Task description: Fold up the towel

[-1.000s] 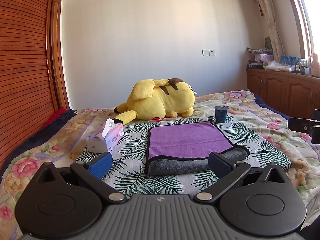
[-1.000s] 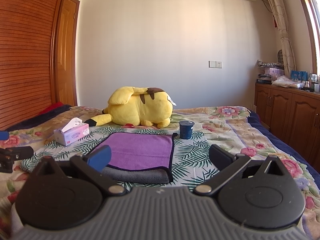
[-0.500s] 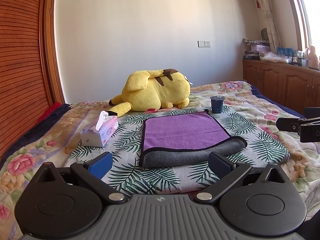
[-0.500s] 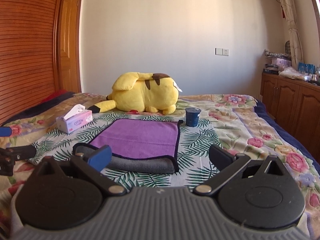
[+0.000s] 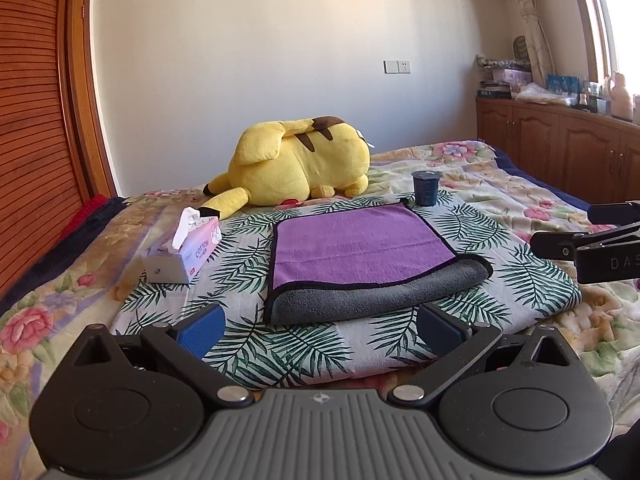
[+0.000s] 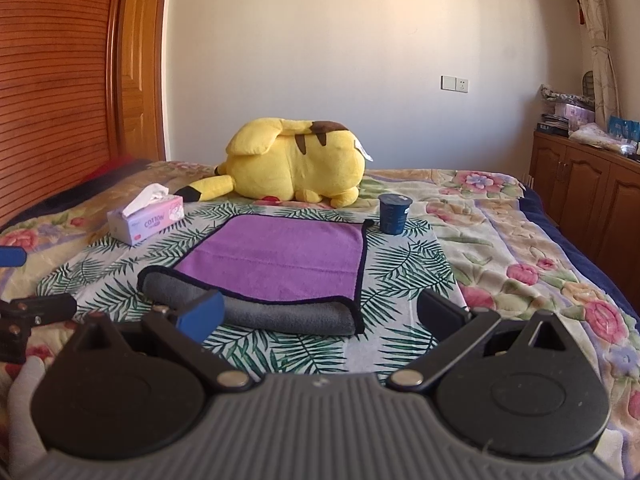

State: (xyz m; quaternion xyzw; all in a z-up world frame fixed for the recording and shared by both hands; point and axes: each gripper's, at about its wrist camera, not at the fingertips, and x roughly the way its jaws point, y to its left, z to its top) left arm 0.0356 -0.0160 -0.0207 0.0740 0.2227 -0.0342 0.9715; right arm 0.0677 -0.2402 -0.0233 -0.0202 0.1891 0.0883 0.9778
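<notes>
**A:** While both tools hover short of the bed, here's the layout left to right: tissue box (image 5: pixel 182 252) at 10 o'clock, the towel (image 5: pixel 372 264) dead centre at 12 on the leaf-print cloth (image 5: pixel 280 352), a dark cup (image 5: pixel 426 187) at its far right corner around 1 o'clock, yellow plush (image 5: pixel 298 160) behind.

**B:** Are the jaws holding anything?

**A:** Nope. Left gripper (image 5: pixel 320 324) is spread wide and empty, right gripper (image 6: pixel 320 312) likewise.

**B:** How's the towel gonna behave?

**A:** Looks like soft, light microfibre, purple on top with grey rolled under along the near edge. It'll flop and sag, not slip. I'd pinch the two near corners right at the black piping, one per tool, and lift evenly so the layers don't slide apart.
</notes>
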